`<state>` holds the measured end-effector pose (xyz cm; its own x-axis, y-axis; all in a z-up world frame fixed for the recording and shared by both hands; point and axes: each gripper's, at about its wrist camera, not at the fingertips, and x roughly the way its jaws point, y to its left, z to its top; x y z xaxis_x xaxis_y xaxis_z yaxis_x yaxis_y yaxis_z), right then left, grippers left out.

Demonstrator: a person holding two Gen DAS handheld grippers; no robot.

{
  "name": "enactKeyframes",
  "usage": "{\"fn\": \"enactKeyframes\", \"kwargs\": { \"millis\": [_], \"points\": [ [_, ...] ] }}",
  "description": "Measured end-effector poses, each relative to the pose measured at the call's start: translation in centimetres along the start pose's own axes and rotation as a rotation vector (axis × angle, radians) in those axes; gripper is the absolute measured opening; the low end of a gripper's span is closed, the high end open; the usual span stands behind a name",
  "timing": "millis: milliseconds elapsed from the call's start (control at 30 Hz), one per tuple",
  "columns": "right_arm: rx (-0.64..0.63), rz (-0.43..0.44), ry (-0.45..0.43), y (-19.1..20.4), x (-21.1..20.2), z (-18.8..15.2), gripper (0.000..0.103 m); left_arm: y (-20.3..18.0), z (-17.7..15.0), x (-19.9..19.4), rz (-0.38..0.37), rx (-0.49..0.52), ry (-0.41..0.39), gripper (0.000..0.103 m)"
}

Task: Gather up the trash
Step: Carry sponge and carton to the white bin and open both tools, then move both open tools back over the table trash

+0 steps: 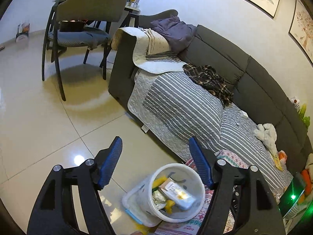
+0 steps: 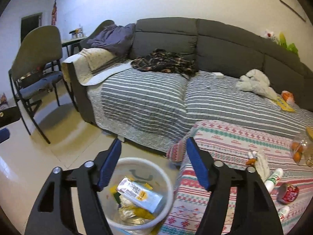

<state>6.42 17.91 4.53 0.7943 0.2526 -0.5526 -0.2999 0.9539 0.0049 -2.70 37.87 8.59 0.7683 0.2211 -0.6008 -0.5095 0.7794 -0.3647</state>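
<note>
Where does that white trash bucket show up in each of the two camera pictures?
Left wrist view: the white trash bucket sits bottom centre, below the open left tool.
Right wrist view: the bucket sits bottom centre-left, under the open right tool.
Shared landmark: the silver wrapper lying on top inside it.

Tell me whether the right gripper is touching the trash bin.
Cannot tell. In the right wrist view the open right gripper hangs over the trash bin, and its left fingertip overlaps the rim without showing contact or gap.
</note>
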Motion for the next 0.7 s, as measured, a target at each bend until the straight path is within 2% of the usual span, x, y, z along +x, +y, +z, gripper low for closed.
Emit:
{"fn": "enactKeyframes", "kwargs": {
  "millis": [100,233,400,500,700],
  "points": [
    [0.007,-0.038,-0.006,-1.0,-0.3,0.3,0.077,-0.7,-0.5,-0.1,0.025,0.018,-0.013,0.079],
    [0.018,-0.093,-0.016,-2.3,-1.1,0.5,0.091,-2.2,-1.4,0.3,0.078,0.072,-0.018,0.088],
    [0.037,-0.13,-0.025,-4.4,-1.9,0.7,0.096,-5.1,-3.2,0.3,0.164,0.178,-0.05,0.095],
    [0.046,-0.158,-0.024,-5.8,-2.3,0.8,0.096,-6.4,-4.0,-0.1,0.152,0.195,-0.058,0.096],
    [0.081,-0.208,-0.02,-9.4,-3.2,0.4,0.096,-9.0,-5.6,0.6,0.132,0.22,-0.011,0.096]
  ]
}}
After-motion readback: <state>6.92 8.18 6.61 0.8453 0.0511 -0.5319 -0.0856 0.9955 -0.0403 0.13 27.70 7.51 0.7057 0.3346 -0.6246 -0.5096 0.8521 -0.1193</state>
